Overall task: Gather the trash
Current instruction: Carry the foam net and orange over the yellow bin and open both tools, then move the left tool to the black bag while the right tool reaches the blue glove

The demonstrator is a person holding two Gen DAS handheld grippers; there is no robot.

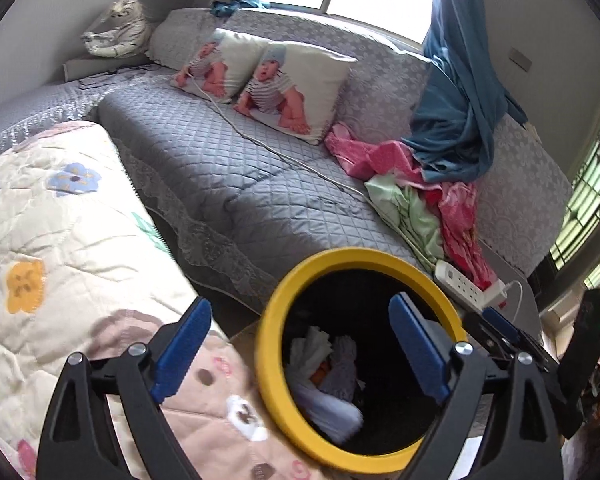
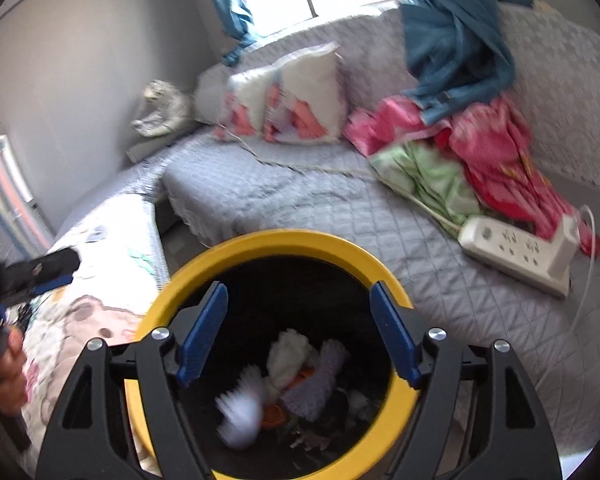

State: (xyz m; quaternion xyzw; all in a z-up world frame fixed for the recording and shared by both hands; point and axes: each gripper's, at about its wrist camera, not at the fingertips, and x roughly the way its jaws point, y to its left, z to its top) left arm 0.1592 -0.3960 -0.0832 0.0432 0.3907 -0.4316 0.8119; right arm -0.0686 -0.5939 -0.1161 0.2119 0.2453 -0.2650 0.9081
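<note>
Trash sits in the bin (image 2: 396, 412) right under my right gripper (image 2: 300, 334): white tissue wads (image 2: 290, 356), a lilac scrap (image 2: 314, 392), something orange (image 2: 274, 416), and a blurred white piece (image 2: 240, 412). Both grippers are spread wide with nothing between the fingers. My left gripper (image 1: 300, 344) hangs over the bin's (image 1: 270, 344) left rim, one finger above the quilt (image 1: 60, 240). Its view alone shows the cushion prints (image 1: 276, 92) sharply; the right view alone shows my left hand (image 2: 4, 376). Beyond the right gripper lies a power strip (image 2: 512, 252) on the sofa (image 2: 300, 200).
</note>
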